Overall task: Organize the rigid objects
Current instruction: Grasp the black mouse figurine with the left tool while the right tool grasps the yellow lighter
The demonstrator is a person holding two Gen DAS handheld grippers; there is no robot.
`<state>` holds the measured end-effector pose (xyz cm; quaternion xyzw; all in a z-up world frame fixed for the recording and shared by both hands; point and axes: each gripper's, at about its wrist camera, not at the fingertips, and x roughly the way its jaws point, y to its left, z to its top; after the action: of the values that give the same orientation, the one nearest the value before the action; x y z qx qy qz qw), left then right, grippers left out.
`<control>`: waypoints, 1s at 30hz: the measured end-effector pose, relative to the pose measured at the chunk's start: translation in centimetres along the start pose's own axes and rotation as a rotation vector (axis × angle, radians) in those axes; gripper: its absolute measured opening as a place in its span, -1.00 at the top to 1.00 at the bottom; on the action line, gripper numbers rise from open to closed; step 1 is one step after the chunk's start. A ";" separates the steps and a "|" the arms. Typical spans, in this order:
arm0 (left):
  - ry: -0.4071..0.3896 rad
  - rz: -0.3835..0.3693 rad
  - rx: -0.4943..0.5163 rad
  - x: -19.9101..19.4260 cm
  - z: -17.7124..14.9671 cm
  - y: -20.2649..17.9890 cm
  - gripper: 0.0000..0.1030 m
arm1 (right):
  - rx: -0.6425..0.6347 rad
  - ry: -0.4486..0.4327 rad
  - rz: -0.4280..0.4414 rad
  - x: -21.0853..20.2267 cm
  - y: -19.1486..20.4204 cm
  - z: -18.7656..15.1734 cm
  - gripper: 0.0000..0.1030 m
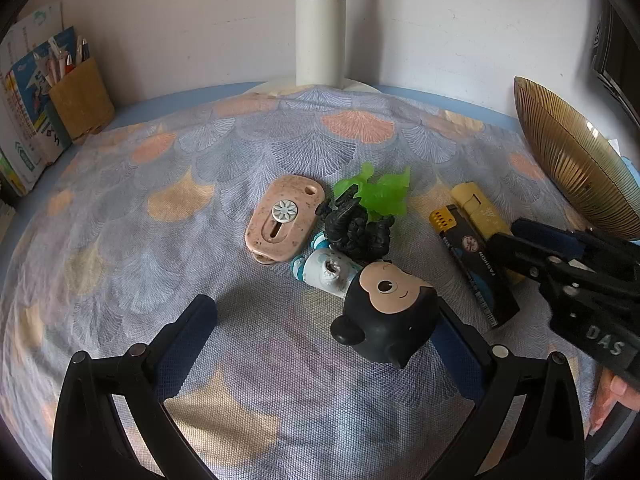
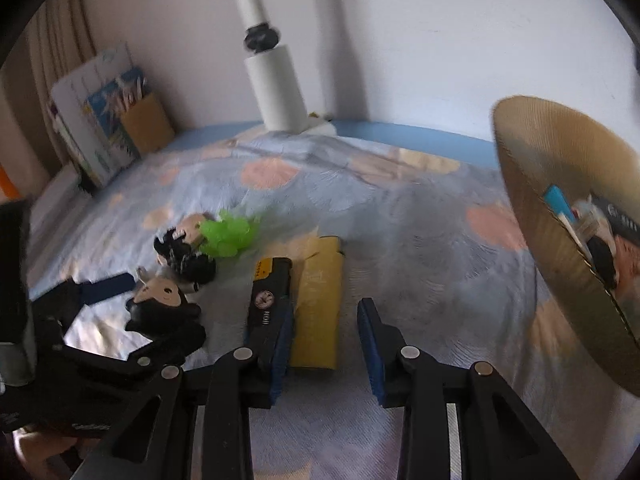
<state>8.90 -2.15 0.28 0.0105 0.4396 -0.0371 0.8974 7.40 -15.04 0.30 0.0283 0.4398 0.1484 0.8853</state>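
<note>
Centrally on the patterned cloth that covers the table lies a loose cluster of small rigid objects, presumably gathered there so that either gripper can reach them. The left gripper stands wide open and holds nothing; the mouse-head figure rests against its right finger, while the left finger stands well apart from it, so the jaws bracket the figure without clamping it. Beyond the figure, toward the far edge, lie a white-and-teal toy, a black figurine, a green translucent piece and a pink speckled case, all touching or nearly touching. Nearer the right edge, a black lighter and a yellow lighter lie side by side. The right gripper is likewise open and empty; its left pad sits just beside the yellow lighter's near end and overlaps the black lighter, an alignment that suggests, as a judgement, a coming pick of the yellow one. At the right edge a ribbed golden bowl stands tilted, already containing a few items, and is probably the collecting vessel. A cork pen holder and a white lamp post occupy the far edge.
</note>
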 end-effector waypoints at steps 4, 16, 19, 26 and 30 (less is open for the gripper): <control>0.000 0.000 0.000 0.0 0.0 0.0 -1.00 | -0.073 0.012 -0.079 1.0 1.1 0.4 0.37; -0.020 -0.032 -0.005 -0.2 0.0 0.2 -0.85 | -0.033 -0.010 -0.017 0.5 0.3 0.4 0.54; -0.056 -0.106 -0.017 -0.9 0.0 0.5 -0.40 | -0.026 -0.014 -0.011 0.3 0.3 0.3 0.54; -0.073 -0.147 -0.008 -1.3 0.0 0.5 0.28 | -0.038 -0.011 -0.011 0.2 0.9 -0.1 0.54; -0.098 -0.172 -0.061 -1.7 0.0 1.7 0.28 | -0.026 -0.030 0.004 -0.2 0.6 -0.1 0.54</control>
<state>8.00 -0.37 1.60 -0.0561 0.3954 -0.1010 0.9112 7.03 -14.51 0.52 0.0198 0.4243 0.1552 0.8919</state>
